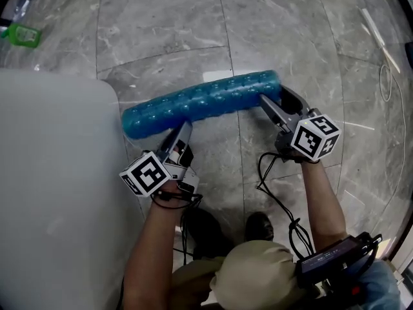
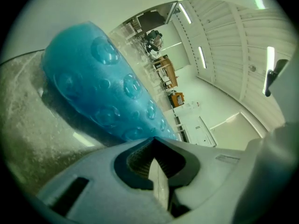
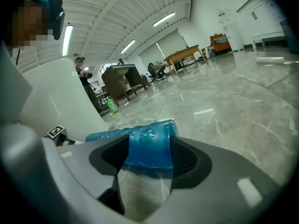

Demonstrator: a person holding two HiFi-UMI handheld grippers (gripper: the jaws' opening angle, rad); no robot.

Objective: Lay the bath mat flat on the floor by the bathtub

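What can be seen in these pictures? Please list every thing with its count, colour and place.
bath mat: one, blue, rolled up, on the floor beside the bathtub
bathtub: one, white, at the left
floor: grey stone tiles
bottle: one, green, on the floor beyond the bathtub
tables: a few, brown, far across the room
shoe: one, dark, below the mat
cap: one, beige, on the person's head
left gripper: one, grey, shut, tips at the mat's near side
right gripper: one, grey, closed on the mat's right end
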